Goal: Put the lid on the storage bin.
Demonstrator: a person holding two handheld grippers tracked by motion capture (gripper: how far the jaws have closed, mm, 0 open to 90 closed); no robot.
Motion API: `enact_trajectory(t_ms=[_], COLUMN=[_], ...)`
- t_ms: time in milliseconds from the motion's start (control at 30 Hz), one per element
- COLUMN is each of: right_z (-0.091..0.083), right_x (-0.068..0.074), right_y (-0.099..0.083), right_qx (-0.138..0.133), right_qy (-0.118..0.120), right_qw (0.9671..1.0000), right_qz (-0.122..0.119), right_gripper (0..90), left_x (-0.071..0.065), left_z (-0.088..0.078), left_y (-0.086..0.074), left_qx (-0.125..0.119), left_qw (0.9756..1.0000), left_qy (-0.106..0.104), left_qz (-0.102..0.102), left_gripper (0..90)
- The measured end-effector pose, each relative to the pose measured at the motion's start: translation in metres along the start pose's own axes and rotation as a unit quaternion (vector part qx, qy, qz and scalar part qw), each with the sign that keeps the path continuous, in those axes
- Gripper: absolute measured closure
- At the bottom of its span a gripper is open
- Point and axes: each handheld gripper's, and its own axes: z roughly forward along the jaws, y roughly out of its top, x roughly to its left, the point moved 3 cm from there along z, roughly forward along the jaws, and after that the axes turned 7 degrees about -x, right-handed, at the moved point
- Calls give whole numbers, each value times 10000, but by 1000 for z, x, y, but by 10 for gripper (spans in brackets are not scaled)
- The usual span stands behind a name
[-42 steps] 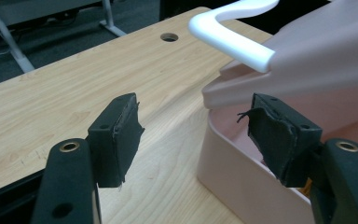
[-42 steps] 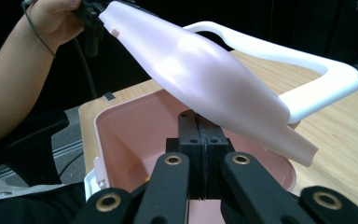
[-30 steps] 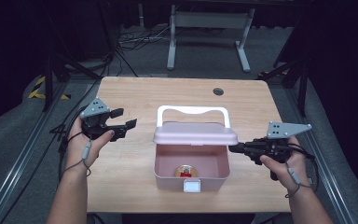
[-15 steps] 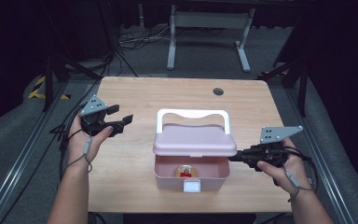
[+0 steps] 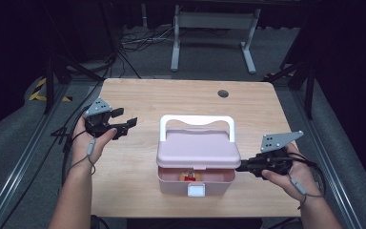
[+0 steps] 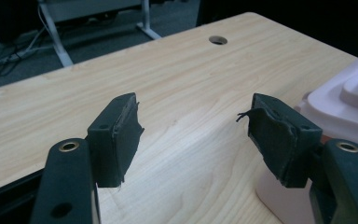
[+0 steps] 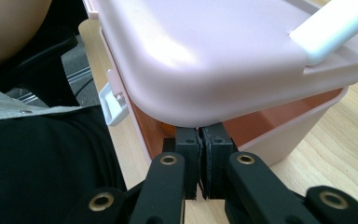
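Squarely, the pink box (image 5: 198,160) lies crosswise, white latch (image 5: 195,191) facing the person.

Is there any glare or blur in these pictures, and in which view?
Right gripper view: a bright sheen on the pink lid; the white handle looks soft. Left gripper view: jaws sharp, the box at the edge blurred. High view: table evenly lit, surroundings dark.

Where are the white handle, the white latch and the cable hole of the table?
white handle (image 5: 196,119), high view, on its top bar.
white latch (image 5: 195,191), high view, on its front face.
cable hole (image 5: 223,93), high view, at the centre of the opening.
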Motion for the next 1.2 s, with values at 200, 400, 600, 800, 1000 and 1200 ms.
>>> enact_trajectory(t_ms=[200,400,600,800,1000,1200], right_z=[0,3,6,7,9,8], right_x=[0,2,2,3,4,5], right_y=[-2,-6,-9,-11,-14,-15], right_qx=[205,474,700,884,1069,1144], right_qy=[42,98,156,214,250,280], right_qw=[9998,9988,9974,9958,9939,9930], right_qz=[-10,-17,-64,-68,-73,-83], right_gripper=[873,874,867,866,862,856], left_x=[-1,-1,-2,-2,-2,-3], left_z=[3,4,5,6,6,7], left_y=[-2,-2,-3,-4,-4,-4], left_qx=[77,120,151,182,196,213], left_qw=[10000,9999,9999,9998,9998,9998], left_qy=[-24,-14,-31,-35,-38,-47], left_qz=[3,9,-1,17,19,25], left_gripper=[341,341,340,340,340,339])
